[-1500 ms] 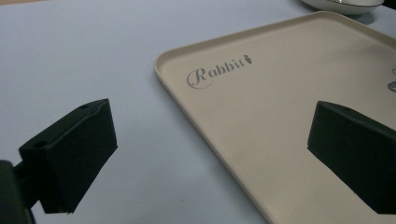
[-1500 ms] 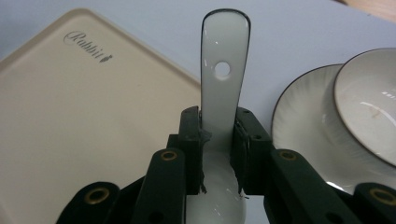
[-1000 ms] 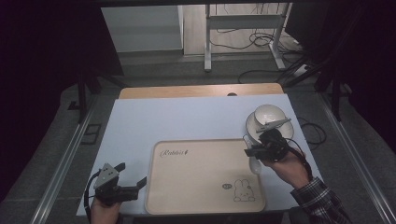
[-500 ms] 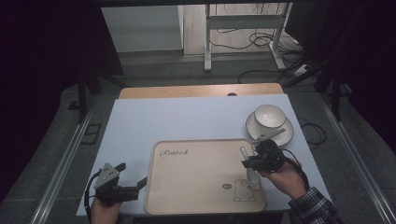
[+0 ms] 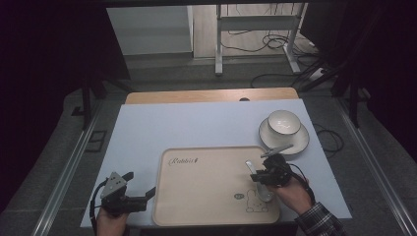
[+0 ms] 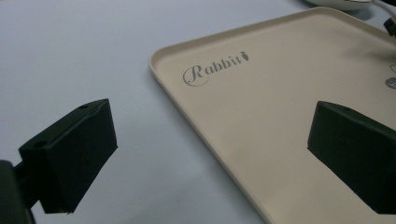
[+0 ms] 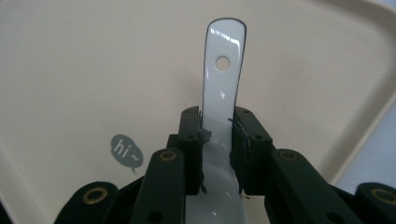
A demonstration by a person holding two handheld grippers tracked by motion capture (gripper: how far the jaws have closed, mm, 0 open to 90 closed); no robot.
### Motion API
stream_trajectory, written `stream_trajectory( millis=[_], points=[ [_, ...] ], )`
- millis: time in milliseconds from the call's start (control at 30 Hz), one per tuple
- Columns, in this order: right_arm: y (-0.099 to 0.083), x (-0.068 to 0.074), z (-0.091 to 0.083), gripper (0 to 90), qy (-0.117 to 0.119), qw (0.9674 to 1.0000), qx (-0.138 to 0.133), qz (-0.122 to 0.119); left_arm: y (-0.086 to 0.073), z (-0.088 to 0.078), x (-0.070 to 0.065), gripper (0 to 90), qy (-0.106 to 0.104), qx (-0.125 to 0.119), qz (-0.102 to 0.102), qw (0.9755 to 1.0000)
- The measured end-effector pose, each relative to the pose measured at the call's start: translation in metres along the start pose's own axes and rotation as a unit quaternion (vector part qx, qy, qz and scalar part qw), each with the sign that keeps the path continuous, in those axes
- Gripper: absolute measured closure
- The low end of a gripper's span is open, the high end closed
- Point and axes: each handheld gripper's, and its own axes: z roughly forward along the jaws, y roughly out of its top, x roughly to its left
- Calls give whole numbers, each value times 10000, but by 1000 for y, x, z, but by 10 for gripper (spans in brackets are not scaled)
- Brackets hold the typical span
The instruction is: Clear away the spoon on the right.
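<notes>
The right tongs point(image 5: 260, 173) clamp a white ceramic spoon point(image 7: 223, 74) over the beige tray point(image 5: 206, 196), lower right of the frame, near its right rim. The tray's centre lies bare. The left tongs point(image 5: 140, 189) gape empty at the lower left, straddling the tray's left edge on the surface point(image 5: 196, 125).

1. We see a white ceramic bowl point(image 5: 283, 122) with a dark rim on a white round saucer point(image 5: 300, 142), at the table's far right.
2. We see the pale blue tabletop point(image 5: 196, 128), with a brown wooden board edge point(image 5: 211, 95) behind it.
3. We see a metal stand point(image 5: 255, 29) and black cables point(image 5: 275, 46) on the floor beyond.
</notes>
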Motion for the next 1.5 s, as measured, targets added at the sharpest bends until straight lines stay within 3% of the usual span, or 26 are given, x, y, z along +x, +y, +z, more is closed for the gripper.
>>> stream_trajectory(
  millis=[233, 300, 400, 467, 533, 600, 633, 833, 1133, 1500],
  points=[
    [-5, -2, 11, 722, 1, 10000, 41, -18, 0, 0, 0, 11, 2, 4, -6, 10000],
    [-6, -3, 9, 669, -35, 10000, -48, -50, 0, 0, 0, 11, 5, 3, -6, 10000],
    [-6, -2, 5, 672, -114, 9998, -117, -121, 0, 0, 0, 11, 7, 0, -8, 10000],
    [-6, 2, 1, 708, -156, 9993, -190, -265, 0, 0, 0, 11, 10, 0, -5, 10000],
    [-6, 9, 0, 817, -184, 9985, -273, -443, 0, 0, 0, 11, 10, -1, 0, 10000],
    [-6, 11, 1, 845, -166, 9981, -286, -512, 0, 0, 0, 11, 12, 5, 5, 10000],
    [-7, 16, 6, 896, -180, 9973, -253, -662, 0, 0, 0, 11, 8, -1, 6, 10000],
    [-10, 18, 15, 900, -171, 9963, -238, -810, 0, 0, -1, 11, -2, 4, 23, 10000],
    [-10, 14, 22, 900, -258, 9966, -200, -761, 1, 1, -2, 12, -10, 36, 66, 10000],
    [-11, -3, 20, 900, -374, 9976, -321, -481, 1, 1, -2, 12, -22, 65, 98, 9999]
  ],
)
